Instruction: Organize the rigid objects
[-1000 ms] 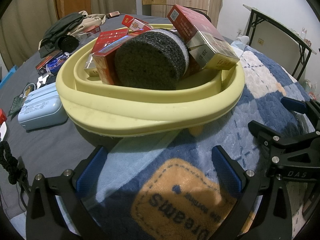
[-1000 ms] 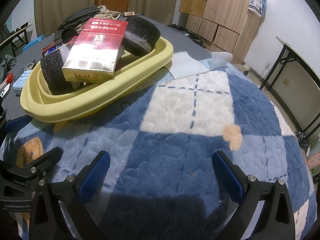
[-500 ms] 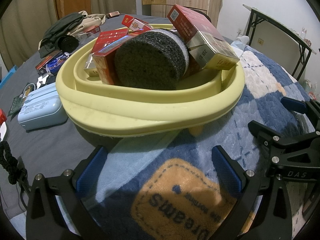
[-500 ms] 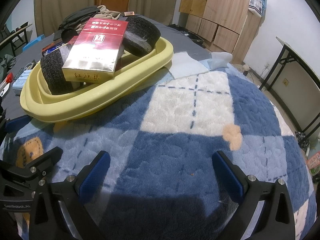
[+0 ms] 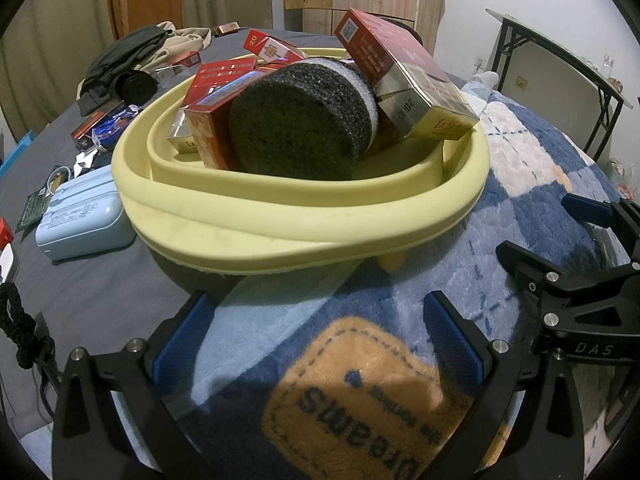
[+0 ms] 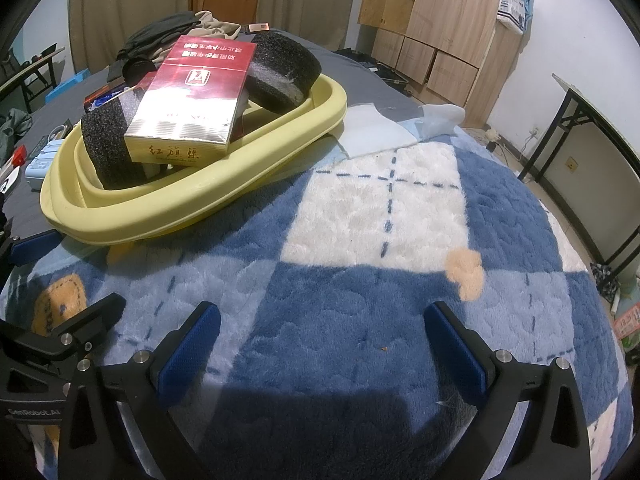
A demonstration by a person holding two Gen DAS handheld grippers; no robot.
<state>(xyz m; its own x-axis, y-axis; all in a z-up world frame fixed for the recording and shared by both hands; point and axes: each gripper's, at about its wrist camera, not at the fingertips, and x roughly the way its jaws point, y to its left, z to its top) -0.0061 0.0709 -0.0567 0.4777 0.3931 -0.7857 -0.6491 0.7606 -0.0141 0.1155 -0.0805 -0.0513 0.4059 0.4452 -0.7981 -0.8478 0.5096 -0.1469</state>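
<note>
A pale yellow basin [image 5: 304, 232] [image 6: 192, 200] rests on a blue checked blanket [image 6: 376, 216]. Inside it lie a dark foam roll [image 5: 300, 132] [image 6: 108, 148], a second foam roll [image 6: 284, 68], a large red carton [image 5: 404, 76] [image 6: 196, 100] and smaller red boxes [image 5: 224, 84]. My left gripper [image 5: 320, 344] is open just in front of the basin, nothing between its blue pads. My right gripper [image 6: 320, 348] is open over bare blanket, to the right of the basin. Each gripper shows at the edge of the other's view.
A light blue case [image 5: 80, 216] lies left of the basin on the grey sheet, with small boxes and wrappers [image 5: 100, 124] and dark clothes [image 5: 132, 56] behind. A folding table [image 6: 592, 152] stands right; wooden cabinets [image 6: 452, 20] are at the back.
</note>
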